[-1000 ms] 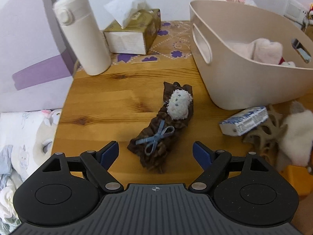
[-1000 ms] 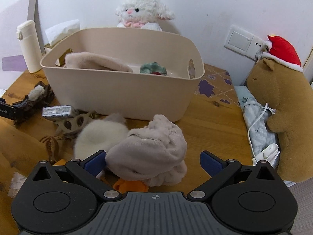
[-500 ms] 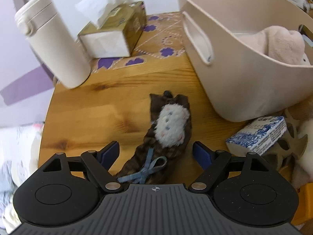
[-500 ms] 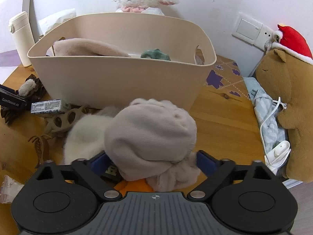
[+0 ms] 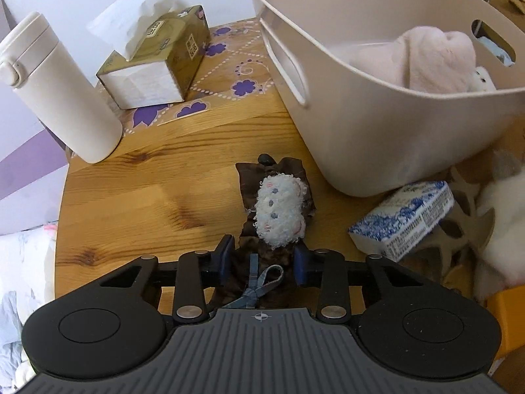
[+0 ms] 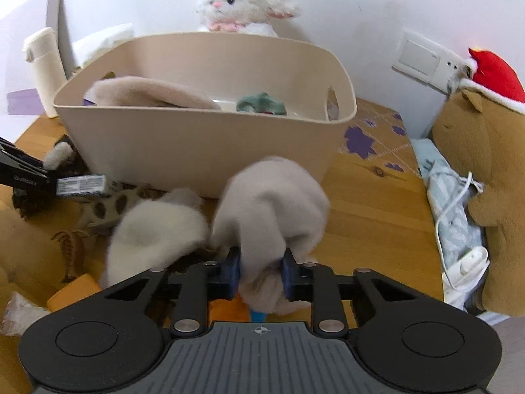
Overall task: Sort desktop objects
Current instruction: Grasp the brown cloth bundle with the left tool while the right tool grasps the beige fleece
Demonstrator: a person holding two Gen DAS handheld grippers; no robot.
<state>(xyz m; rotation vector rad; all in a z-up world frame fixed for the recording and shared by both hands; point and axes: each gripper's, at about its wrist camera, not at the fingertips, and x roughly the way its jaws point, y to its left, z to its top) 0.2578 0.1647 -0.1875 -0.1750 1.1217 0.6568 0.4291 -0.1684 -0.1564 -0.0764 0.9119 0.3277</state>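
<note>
Crowding the table [image 5: 137,197] beside the beige bin [image 5: 377,138] are a blue-printed carton [image 5: 403,216], tissue box [image 5: 154,62] and flask [image 5: 59,92]. The left gripper [image 5: 262,259] is closing on the brown pouch [image 5: 272,252], its lower end hidden; the right gripper [image 6: 261,271] is closing on a grey plush [image 6: 272,210]. Soft toys lie in the bin.

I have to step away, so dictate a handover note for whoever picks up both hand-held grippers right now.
Left hand-held gripper: jaws closing around the brown fabric pouch with the white fluffy patch, which lies on the table.
Right hand-held gripper: jaws closing, pads pinching the grey plush cloth.
Done: the beige bin already holds a pink plush and a green item.
Left: bin both held pieces, then the white furry item, the blue-patterned box and the loose bits beside it.
</note>
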